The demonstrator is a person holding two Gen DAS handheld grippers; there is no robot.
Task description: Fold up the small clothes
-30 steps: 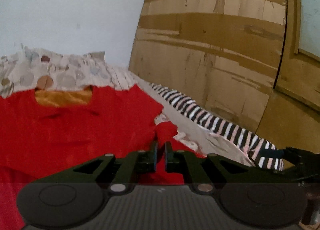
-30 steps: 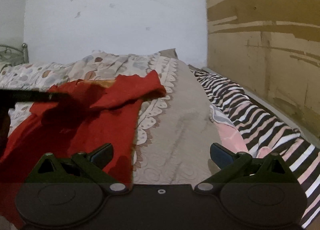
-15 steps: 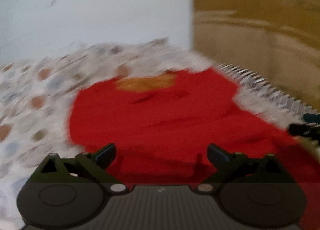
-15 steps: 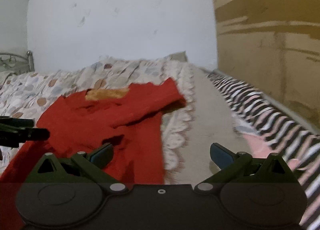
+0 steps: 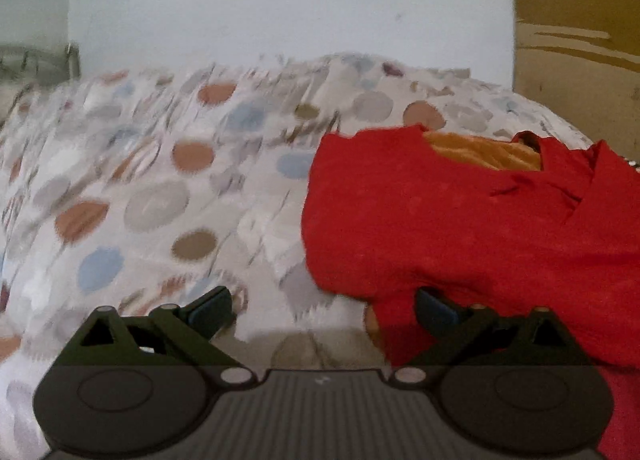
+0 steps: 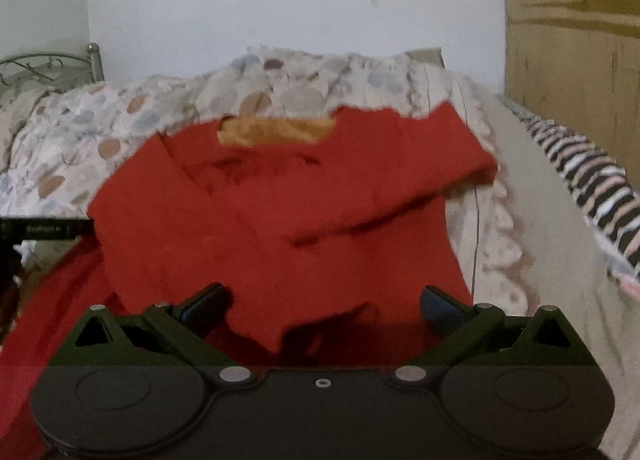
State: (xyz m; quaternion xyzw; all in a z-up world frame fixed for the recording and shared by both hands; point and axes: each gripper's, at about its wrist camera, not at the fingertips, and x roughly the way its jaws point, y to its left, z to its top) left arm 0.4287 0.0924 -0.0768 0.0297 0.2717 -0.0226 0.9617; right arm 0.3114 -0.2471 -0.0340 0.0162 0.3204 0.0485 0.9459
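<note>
a red garment (image 6: 280,212) with an orange inner lining (image 6: 276,131) at the neckline is seen spread on a bed covered by a white bedspread with coloured dots (image 5: 160,188). in the right wrist view the garment fills the centre, its neckline toward 12 o'clock, and one sleeve (image 6: 400,188) is laid across the body, running from 3 o'clock toward the middle. the right gripper (image 6: 322,302) is held above the lower part of the garment with its jaws spread wide, nothing between them. at 9 o'clock in that view a dark part of the left gripper (image 6: 44,229) is seen at the garment's edge. in the left wrist view the garment (image 5: 480,228) lies from 3 o'clock to 5 o'clock; the left gripper (image 5: 322,306) is released, one finger (image 5: 436,306) over the red cloth, the other over the bedspread. a black and white striped cloth (image 6: 592,188) lies at 3 o'clock in the right wrist view, beside a brown wooden panel (image 6: 572,40). a white wall (image 6: 280,0) stands at 12 o'clock, a metal bed frame (image 6: 48,64) at 10 o'clock.
</note>
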